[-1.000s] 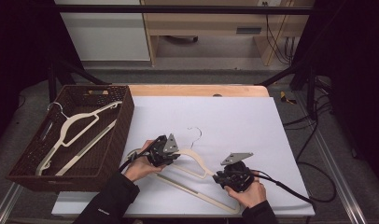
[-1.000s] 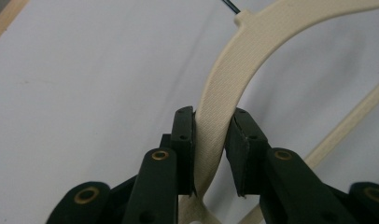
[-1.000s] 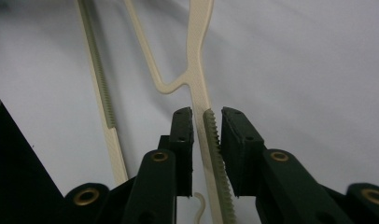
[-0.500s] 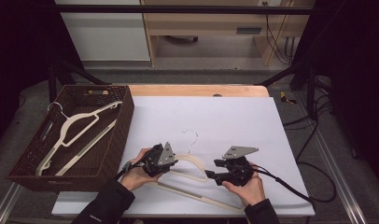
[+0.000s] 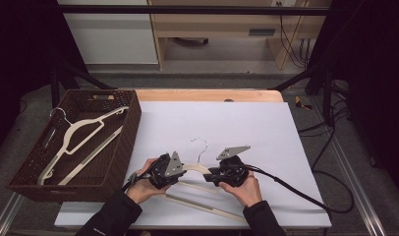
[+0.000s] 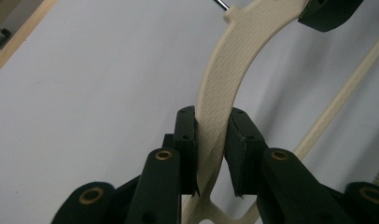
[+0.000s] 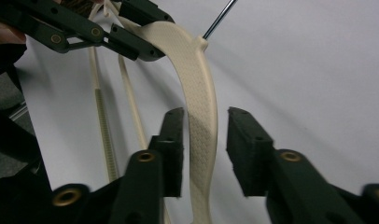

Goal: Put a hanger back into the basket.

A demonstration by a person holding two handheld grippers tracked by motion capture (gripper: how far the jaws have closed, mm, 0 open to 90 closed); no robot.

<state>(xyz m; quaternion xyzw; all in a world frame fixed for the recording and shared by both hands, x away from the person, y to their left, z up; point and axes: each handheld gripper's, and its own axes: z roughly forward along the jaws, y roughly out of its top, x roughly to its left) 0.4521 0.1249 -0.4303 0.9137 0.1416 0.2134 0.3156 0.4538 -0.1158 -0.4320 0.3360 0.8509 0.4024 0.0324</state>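
A cream hanger (image 5: 193, 168) with a metal hook (image 5: 201, 147) lies on the white table near the front edge. My left gripper (image 5: 180, 170) is shut on its left shoulder; in the left gripper view both pads (image 6: 186, 135) press the textured arm (image 6: 229, 70). My right gripper (image 5: 210, 175) straddles the right shoulder. Its jaws have just been closing around that arm (image 7: 199, 84), and a gap still shows beside the right pad (image 7: 246, 149). The left gripper (image 7: 131, 35) also appears at the top left of the right gripper view.
A dark wicker basket (image 5: 134, 123) stands at the table's left with another cream hanger (image 5: 84, 132) inside. A black cable (image 5: 296, 189) trails right from the right gripper. A wooden strip (image 5: 207, 95) borders the table's far edge.
The right gripper has slid left along the hanger, closer to the hook, and its jaws opened and came back in around the shoulder. The left gripper kept its hold and shifted slightly toward the front.
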